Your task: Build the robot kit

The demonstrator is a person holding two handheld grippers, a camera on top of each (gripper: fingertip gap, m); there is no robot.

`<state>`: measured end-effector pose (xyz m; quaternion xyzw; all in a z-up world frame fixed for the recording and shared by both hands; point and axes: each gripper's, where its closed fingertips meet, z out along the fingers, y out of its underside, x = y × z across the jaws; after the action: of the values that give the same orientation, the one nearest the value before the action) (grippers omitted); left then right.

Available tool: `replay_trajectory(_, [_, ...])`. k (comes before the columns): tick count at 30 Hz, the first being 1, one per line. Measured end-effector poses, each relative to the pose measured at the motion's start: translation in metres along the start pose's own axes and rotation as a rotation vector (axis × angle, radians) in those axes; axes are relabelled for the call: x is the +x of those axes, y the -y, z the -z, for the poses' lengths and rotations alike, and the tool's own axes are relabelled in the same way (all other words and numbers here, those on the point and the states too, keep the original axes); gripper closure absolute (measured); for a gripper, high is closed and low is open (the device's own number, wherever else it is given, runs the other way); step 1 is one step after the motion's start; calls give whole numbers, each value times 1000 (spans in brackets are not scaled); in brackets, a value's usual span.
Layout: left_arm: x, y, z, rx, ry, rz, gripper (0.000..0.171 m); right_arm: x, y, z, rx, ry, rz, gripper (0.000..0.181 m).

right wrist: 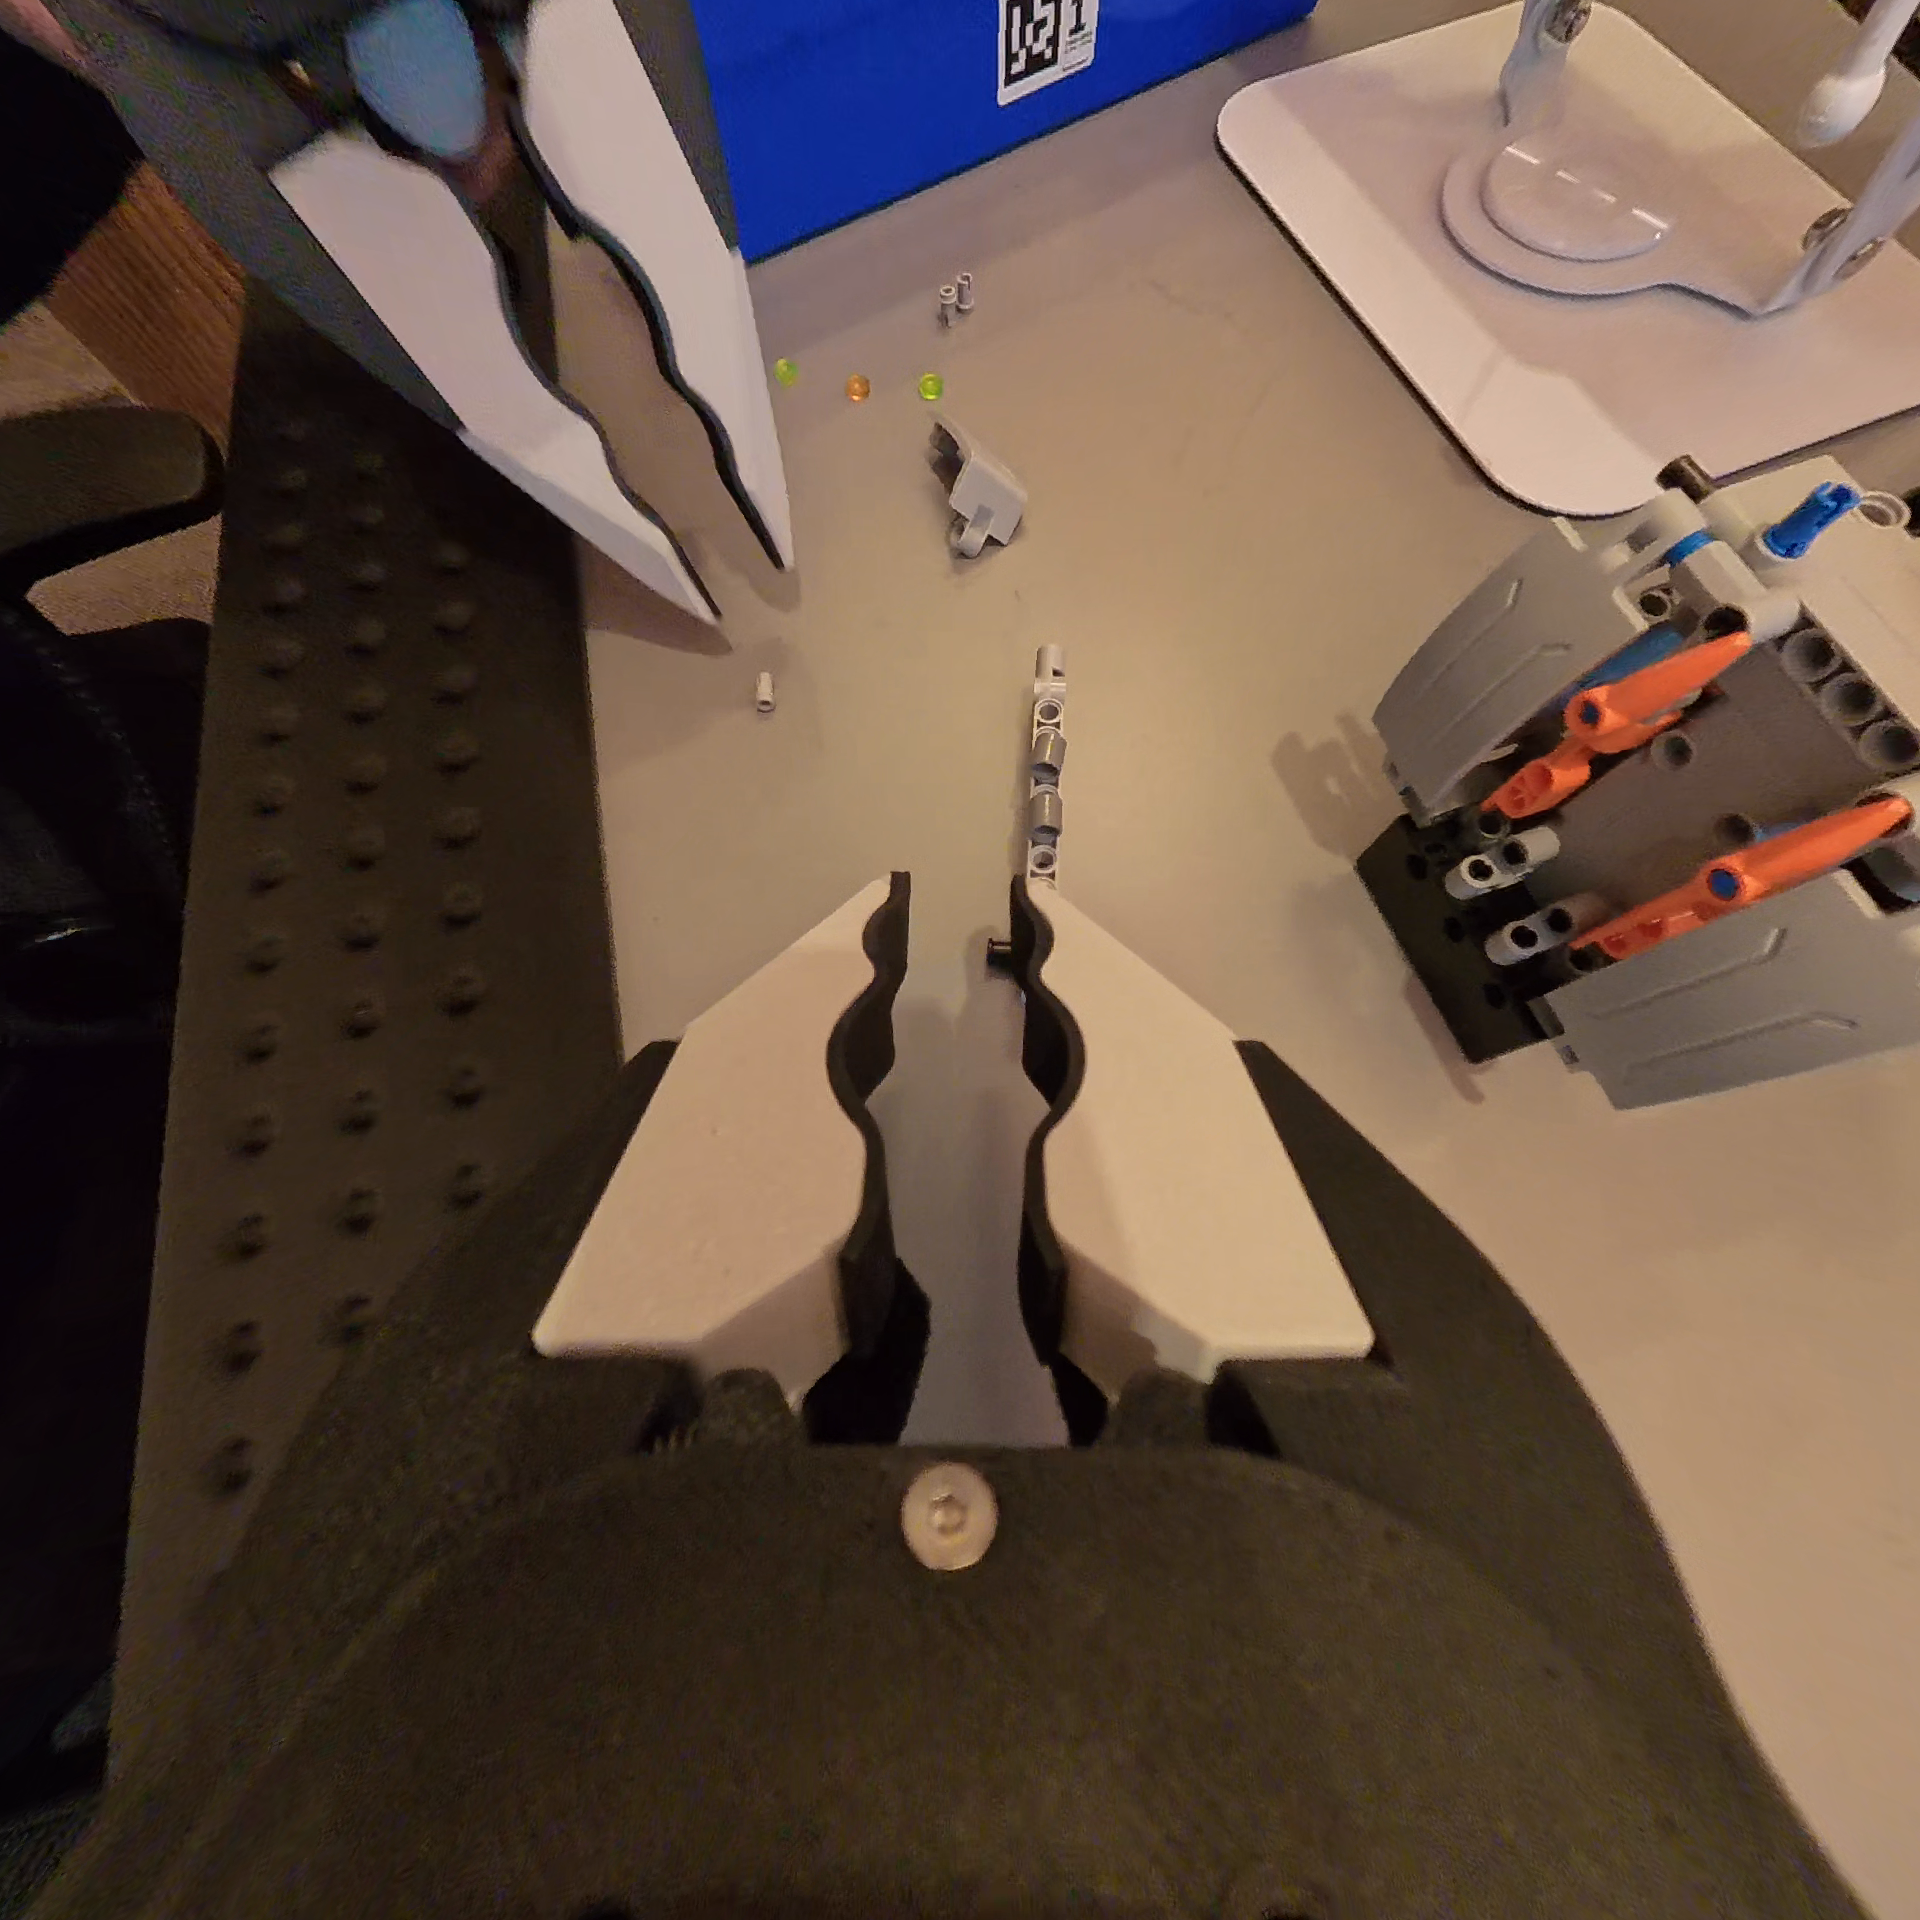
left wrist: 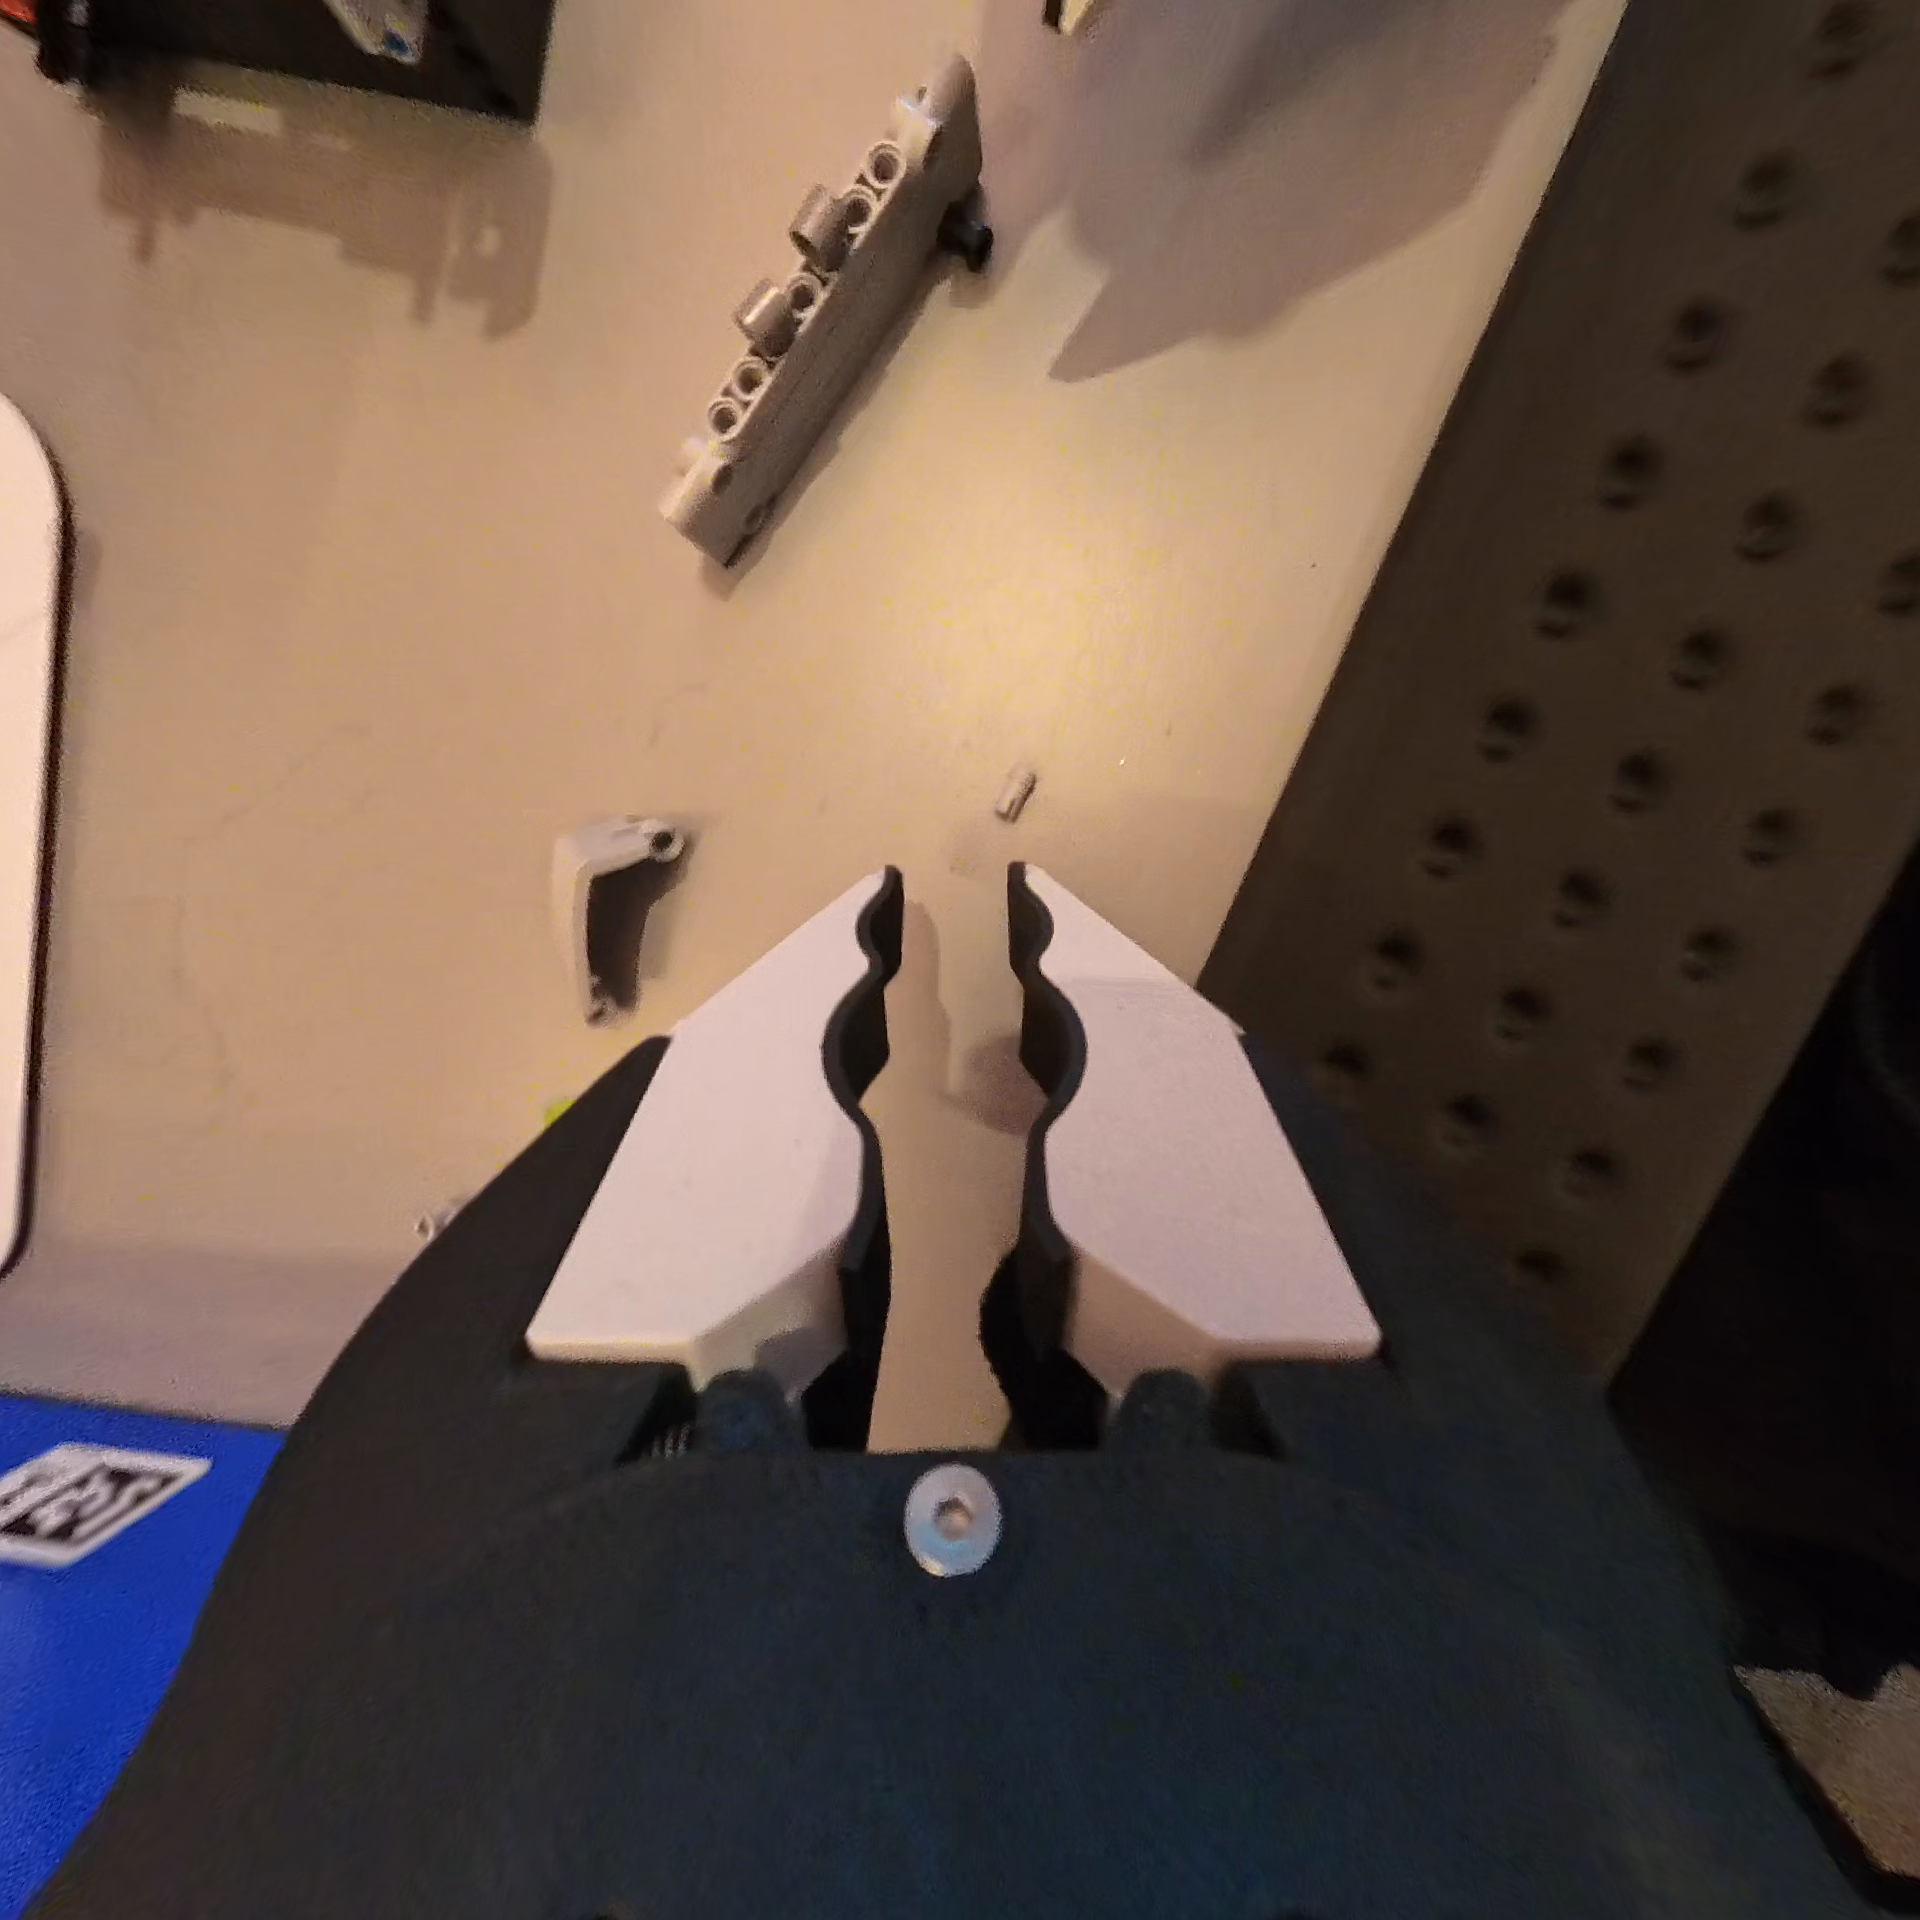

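Hiding the grey beam's [right wrist: 1046, 769] near end (partly), right gripper [right wrist: 961, 894] gapes.

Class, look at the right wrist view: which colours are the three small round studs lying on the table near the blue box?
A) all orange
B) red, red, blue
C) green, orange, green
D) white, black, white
C: a green stud, an orange stud and another green stud lie in a row on the table, just in front of the blue box.
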<state>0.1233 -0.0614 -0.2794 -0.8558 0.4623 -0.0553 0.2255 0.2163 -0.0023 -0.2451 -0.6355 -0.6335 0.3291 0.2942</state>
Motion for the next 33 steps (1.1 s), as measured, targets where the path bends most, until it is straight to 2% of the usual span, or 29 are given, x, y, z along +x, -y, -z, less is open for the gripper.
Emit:
replay_trajectory(6, [10,4,-21,20,-104,6,159,-3,-1,6,27,19,-4,166])
replay_trajectory(7, [13,7,-20,40,-122,2,167,-3,-1,7,29,21,-5,166])
replay_trajectory(9, [12,11,-21,56,-121,5,171,-3,-1,7,33,28,-7,167])
replay_trajectory(18, [16,23,-25,118,-124,-25,171,1,-3,29,96,23,-72,167])
replay_trajectory(23, [21,22,-8,145,-193,-57,168,-4,-13,28,77,39,-75,167])
replay_trajectory(28, [40,4,-4,48,-287,-160,154,-17,-14,22,49,92,-51,166])
replay_trajectory(33, [44,-2,-9,12,-312,-163,155,-36,-17,12,7,159,-49,162])
